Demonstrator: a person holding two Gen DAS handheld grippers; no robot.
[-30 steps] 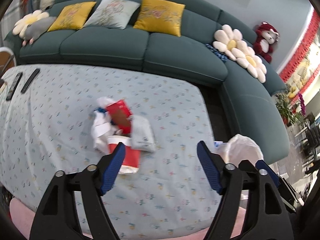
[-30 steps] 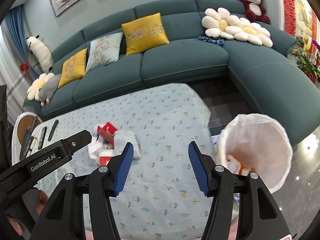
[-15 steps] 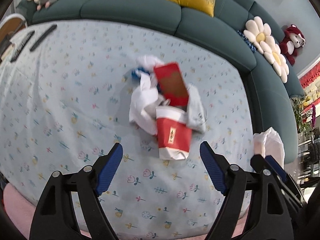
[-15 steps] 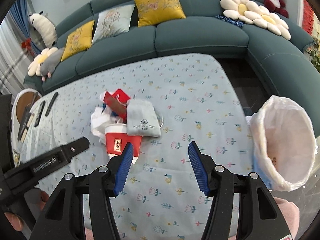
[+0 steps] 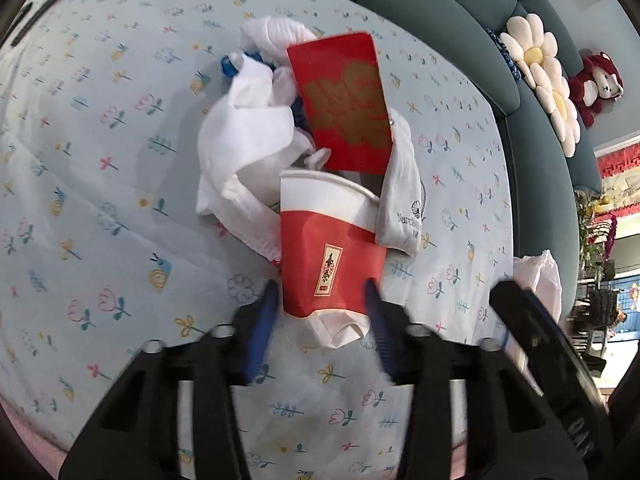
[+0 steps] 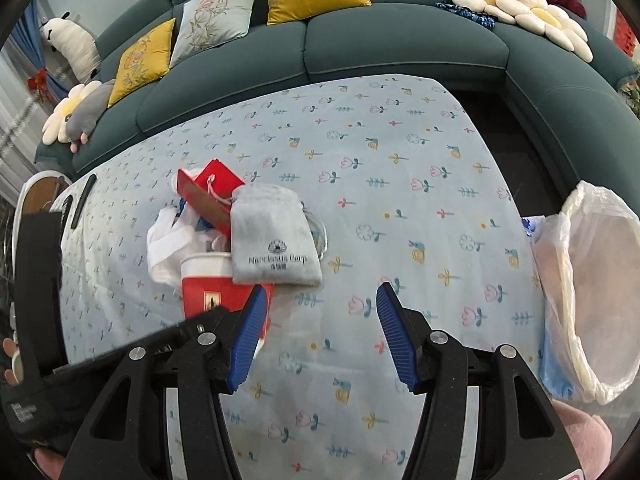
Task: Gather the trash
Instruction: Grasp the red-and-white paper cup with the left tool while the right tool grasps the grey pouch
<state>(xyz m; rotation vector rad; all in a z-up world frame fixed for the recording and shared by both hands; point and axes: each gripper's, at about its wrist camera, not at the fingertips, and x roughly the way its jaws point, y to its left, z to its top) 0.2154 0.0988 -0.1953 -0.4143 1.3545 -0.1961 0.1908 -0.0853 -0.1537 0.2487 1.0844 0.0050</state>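
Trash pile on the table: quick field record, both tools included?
pile: red paper cup lying on its side, red envelope, grey pouch, white crumpled cloth
surface: floral tablecloth
left tool: fingers either side of the cup's base; contact unclear from blur
right tool: open, holding nothing, over the cloth
bin: white-lined trash bag, at the table's right edge

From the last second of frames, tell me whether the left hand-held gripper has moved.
Yes. The left hand-held gripper has come forward over the tablecloth to the paper cup, its fingers now flanking the cup's base.
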